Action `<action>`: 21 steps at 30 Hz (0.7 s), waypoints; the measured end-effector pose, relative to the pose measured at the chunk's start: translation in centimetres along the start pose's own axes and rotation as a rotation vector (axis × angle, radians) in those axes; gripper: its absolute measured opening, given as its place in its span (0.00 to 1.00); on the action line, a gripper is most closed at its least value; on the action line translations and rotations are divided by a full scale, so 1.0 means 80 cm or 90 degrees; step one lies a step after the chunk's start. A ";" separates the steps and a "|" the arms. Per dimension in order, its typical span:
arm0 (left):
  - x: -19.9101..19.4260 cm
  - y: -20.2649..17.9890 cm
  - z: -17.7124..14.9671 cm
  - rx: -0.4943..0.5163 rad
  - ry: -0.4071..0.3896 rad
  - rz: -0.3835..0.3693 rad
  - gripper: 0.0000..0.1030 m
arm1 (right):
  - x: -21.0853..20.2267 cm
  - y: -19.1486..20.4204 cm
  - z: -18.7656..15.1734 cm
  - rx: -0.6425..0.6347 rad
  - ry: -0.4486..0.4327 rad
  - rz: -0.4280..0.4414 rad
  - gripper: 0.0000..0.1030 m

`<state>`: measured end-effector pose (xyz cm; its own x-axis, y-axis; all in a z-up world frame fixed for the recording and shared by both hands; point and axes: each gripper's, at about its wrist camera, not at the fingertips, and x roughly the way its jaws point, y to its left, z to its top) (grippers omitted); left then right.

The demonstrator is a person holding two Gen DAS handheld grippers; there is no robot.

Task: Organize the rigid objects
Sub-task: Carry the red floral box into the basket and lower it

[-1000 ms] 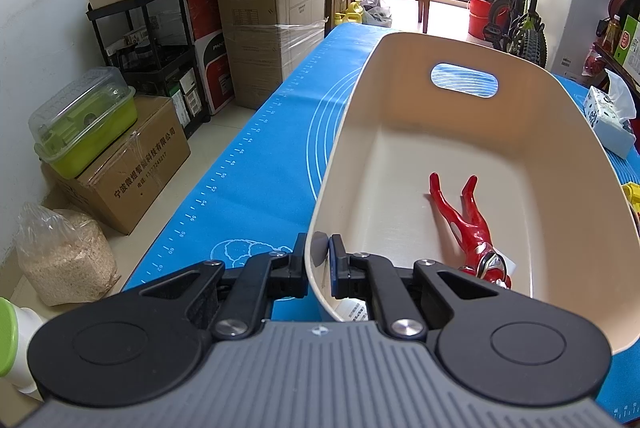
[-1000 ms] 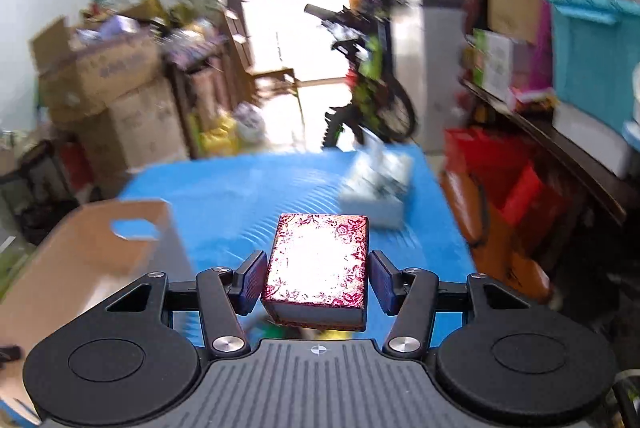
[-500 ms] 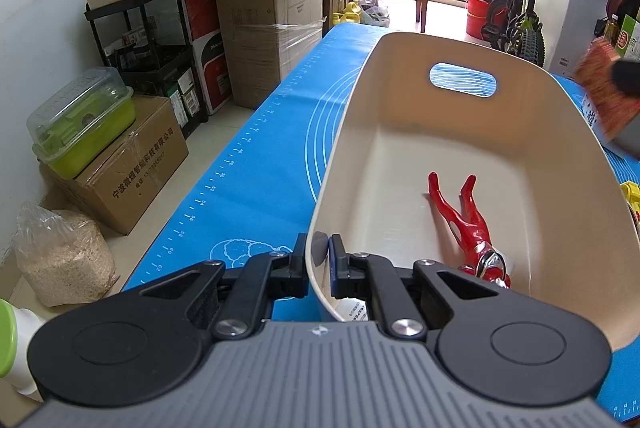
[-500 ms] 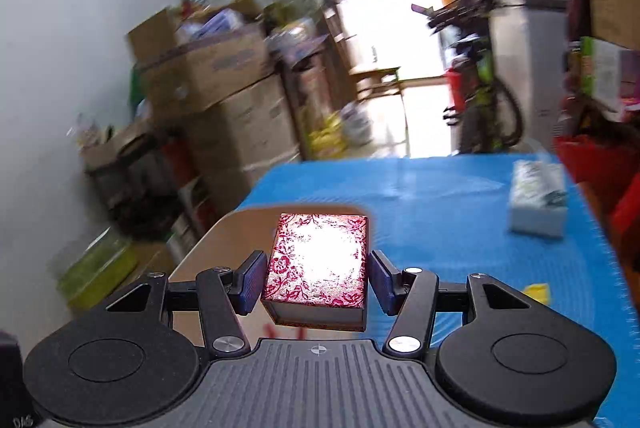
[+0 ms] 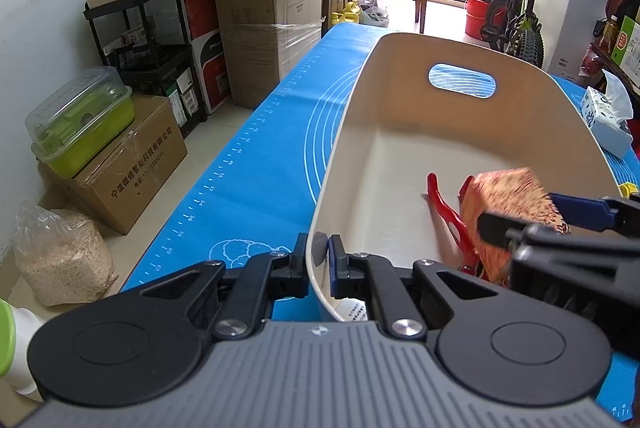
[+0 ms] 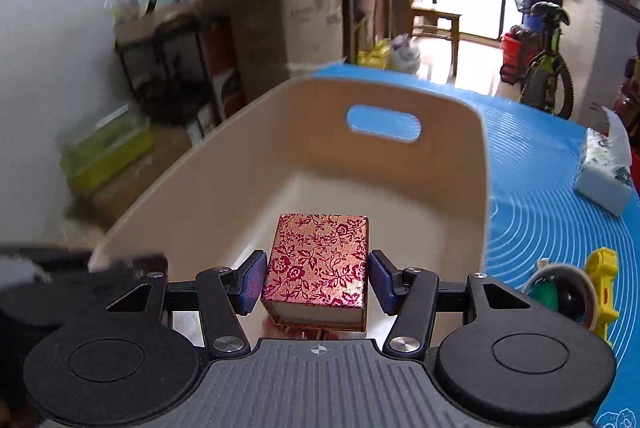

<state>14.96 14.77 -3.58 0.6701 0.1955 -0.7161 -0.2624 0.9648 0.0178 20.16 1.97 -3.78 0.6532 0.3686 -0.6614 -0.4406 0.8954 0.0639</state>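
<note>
A small box [image 6: 318,260] wrapped in gold paper with a red flower pattern sits level between the right jaws, its lid facing up, above the inside of a cream bin [image 5: 400,131]. The bin's near rim stands pinched between the left jaws. A red figure [image 5: 444,211] lies flat on the bin floor, just under the box.

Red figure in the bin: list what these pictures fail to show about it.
- Red figure, left wrist view: only the legs show; the floral box and the right tool cover the rest.
- Right wrist view: the floral box hides it, leaving a red blur.
- Whether the box touches it: cannot tell.
</note>
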 end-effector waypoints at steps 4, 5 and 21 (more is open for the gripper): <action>0.001 -0.002 -0.001 -0.001 0.000 -0.001 0.11 | -0.001 0.008 -0.003 -0.027 0.015 0.007 0.57; 0.001 -0.001 0.000 -0.002 0.000 -0.001 0.11 | 0.000 0.009 -0.001 -0.024 0.020 0.010 0.57; 0.001 -0.003 -0.001 -0.003 0.000 -0.002 0.11 | -0.056 -0.057 0.018 0.066 -0.031 0.024 0.71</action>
<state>15.04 14.56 -3.68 0.6706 0.1930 -0.7163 -0.2635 0.9646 0.0132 20.14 -3.36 -0.05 0.6677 0.4121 -0.6200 -0.4013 0.9007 0.1665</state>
